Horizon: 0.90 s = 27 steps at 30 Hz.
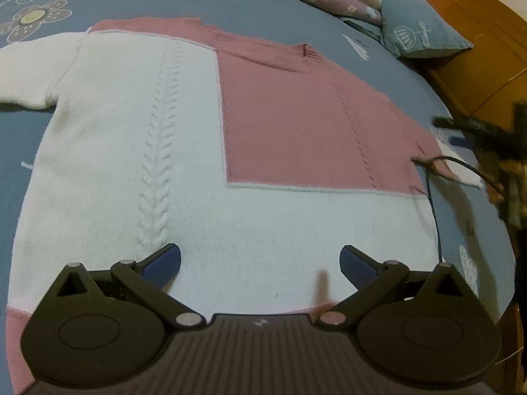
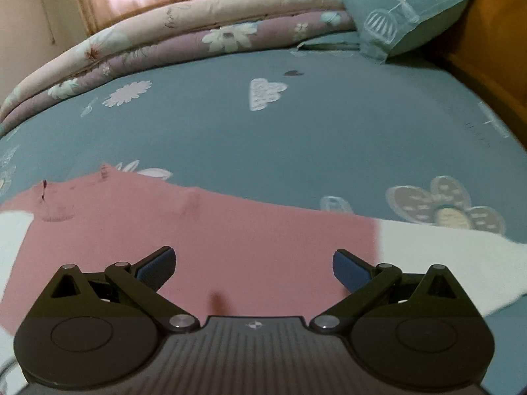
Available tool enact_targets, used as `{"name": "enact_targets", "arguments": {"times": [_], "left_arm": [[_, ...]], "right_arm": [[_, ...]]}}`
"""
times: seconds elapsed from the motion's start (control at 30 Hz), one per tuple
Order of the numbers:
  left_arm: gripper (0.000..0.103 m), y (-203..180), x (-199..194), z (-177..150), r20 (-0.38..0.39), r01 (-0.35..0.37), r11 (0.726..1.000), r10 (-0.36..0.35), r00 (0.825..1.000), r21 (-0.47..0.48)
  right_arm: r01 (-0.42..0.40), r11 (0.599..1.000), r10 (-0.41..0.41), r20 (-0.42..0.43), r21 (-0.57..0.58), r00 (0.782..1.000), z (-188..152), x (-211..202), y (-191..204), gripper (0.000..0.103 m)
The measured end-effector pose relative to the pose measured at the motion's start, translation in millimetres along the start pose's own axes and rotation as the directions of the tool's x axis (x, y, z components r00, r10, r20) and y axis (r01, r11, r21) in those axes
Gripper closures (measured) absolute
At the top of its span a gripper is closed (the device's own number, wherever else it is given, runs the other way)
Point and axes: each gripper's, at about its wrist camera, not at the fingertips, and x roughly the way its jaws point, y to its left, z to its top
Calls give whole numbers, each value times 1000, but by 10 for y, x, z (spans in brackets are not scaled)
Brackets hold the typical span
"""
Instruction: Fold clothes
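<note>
A knitted sweater (image 1: 184, 138) in white and dusty pink lies flat on the bed, front up, with a cable stitch running down each half. Its white short sleeve (image 1: 36, 72) sticks out at the left. My left gripper (image 1: 260, 265) hovers open over the white lower part, nothing between its blue pads. In the right wrist view my right gripper (image 2: 253, 268) is open above the sweater's pink panel (image 2: 230, 230), with the white sleeve end (image 2: 461, 263) to its right. The right gripper also shows as a dark blur (image 1: 494, 151) by the sweater's right sleeve.
The sweater rests on a blue-grey bedsheet (image 2: 329, 131) printed with flowers and clouds. A folded floral quilt (image 2: 164, 33) and a blue pillow (image 2: 405, 6) lie at the far side. A wooden bed frame (image 1: 477, 42) runs along the right edge.
</note>
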Motion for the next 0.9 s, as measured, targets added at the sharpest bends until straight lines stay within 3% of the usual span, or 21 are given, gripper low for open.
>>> {"name": "enact_targets", "arguments": {"times": [0.1,0.27,0.37,0.47,0.57,0.67,0.77,0.9], "left_arm": [[1,23,-9,6,-2,14,1000,-14,1000,0],[1,46,-30,-38,9,41,999,-41,999,37],[1,-7,-47,-31,-16,25,997,-23,1000,74],[1,18,-191,70,-24,5,994,-3,1000,112],[1,285,-539,315,96,-35,991,22,995,127],[1,831,-831,691,246,-131,989,112,963,63],[1,1443,-817,1055,305,-262,965,252,919,-7],[2,2129,-529,1354,252,-376,924,381,890,-70]], "right_arm": [[20,1000,-20,-69,2,997,-70,282,155,0],[51,998,-54,-136,-31,989,-280,223,262,0],[29,1000,-31,-164,-10,986,-263,-78,291,0],[16,999,-21,-105,-44,994,-226,-562,432,0],[14,997,-18,-48,-81,999,-220,-1004,626,0],[-13,995,14,8,-99,1000,-260,-1380,852,0],[-94,992,98,39,-82,994,-312,-1521,1103,0],[-179,982,183,71,-68,980,-334,-1555,1469,0]]}}
